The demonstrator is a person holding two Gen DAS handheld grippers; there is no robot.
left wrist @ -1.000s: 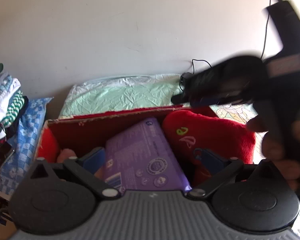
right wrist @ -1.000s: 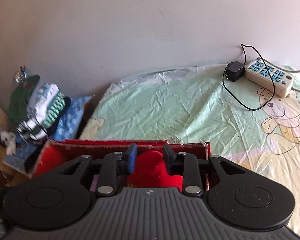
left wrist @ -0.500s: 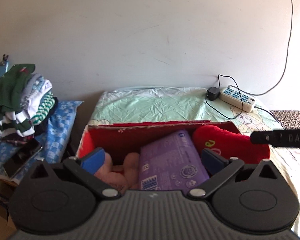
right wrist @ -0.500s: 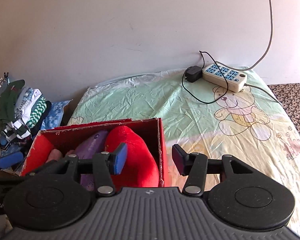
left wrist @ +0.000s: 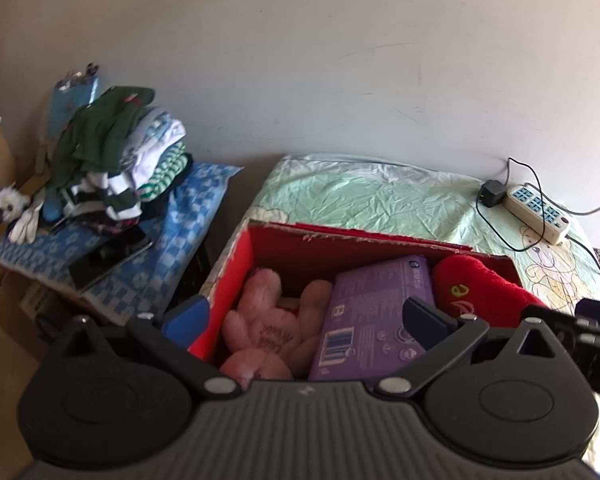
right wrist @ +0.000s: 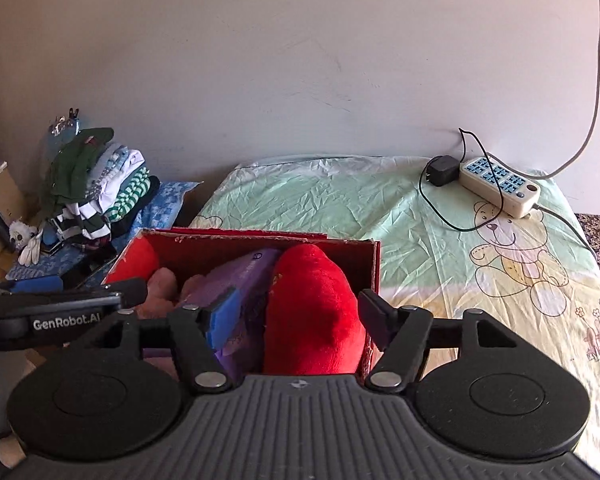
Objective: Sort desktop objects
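Observation:
A red cardboard box (left wrist: pixel 284 248) (right wrist: pixel 204 246) stands on the bed's left front. It holds a pink plush toy (left wrist: pixel 266 330), a purple packet (left wrist: pixel 374 316) (right wrist: pixel 236 276) and a red plush cushion (left wrist: pixel 482 286) (right wrist: pixel 312 308). My left gripper (left wrist: pixel 306 318) is open and empty above the box, its jaws spread over the pink toy and the packet. My right gripper (right wrist: pixel 294 314) is open and empty, its jaws either side of the red cushion, apart from it.
The bed has a green sheet with bear prints (right wrist: pixel 420 216). A white power strip (right wrist: pixel 500 184) with a black charger (right wrist: pixel 442 166) lies at the back right. A pile of folded clothes (left wrist: pixel 116 160) sits on a blue checked cloth (left wrist: pixel 160 240) left of the bed.
Both grippers pulled back and up from the box. My right gripper opened wide. The views widened, with the box lower and further left in the right wrist view.

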